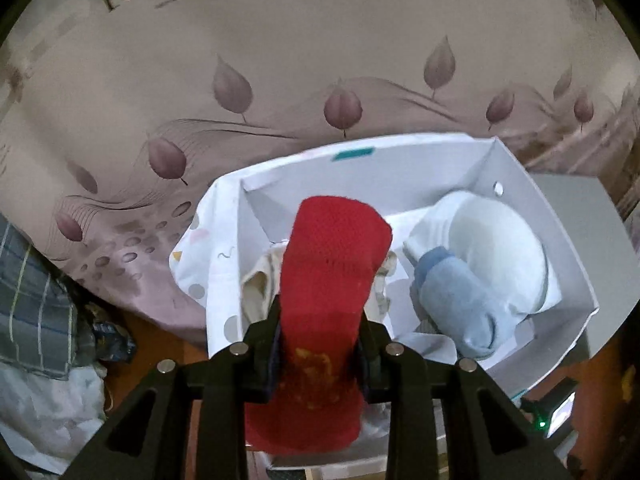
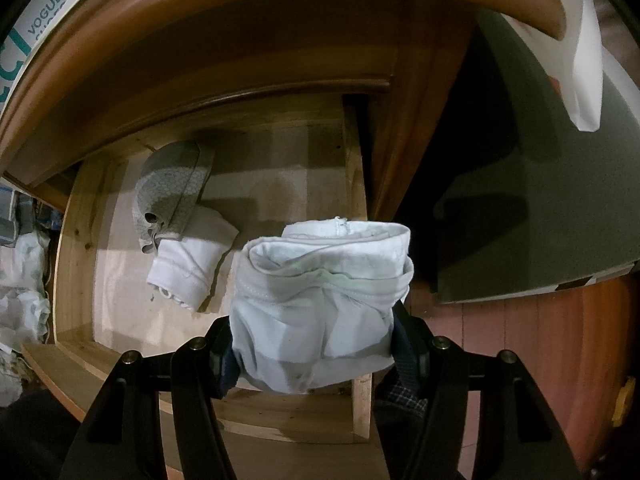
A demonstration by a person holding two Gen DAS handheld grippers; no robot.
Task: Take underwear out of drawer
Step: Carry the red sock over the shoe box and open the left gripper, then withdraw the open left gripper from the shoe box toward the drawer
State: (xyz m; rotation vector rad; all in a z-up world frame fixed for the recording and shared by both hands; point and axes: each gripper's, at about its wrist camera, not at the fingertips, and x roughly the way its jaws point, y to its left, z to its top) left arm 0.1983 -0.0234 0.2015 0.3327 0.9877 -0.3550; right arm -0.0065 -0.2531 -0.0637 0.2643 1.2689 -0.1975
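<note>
Two rolls are held: the left gripper (image 1: 320,344) has its jaws clamped on a red roll (image 1: 332,272) over the white box (image 1: 560,240), while the right gripper (image 2: 316,354), jaws half-spread, pinches a pale roll (image 2: 320,300) above the drawer (image 2: 76,240). That loose bundle could unroll or slip back; its hold looks shallow, though partly hidden.

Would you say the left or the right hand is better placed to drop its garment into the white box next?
Left, probably. The left gripper holds the red garment right over the white box, while the right gripper holds its pale roll above the wooden drawer.
</note>
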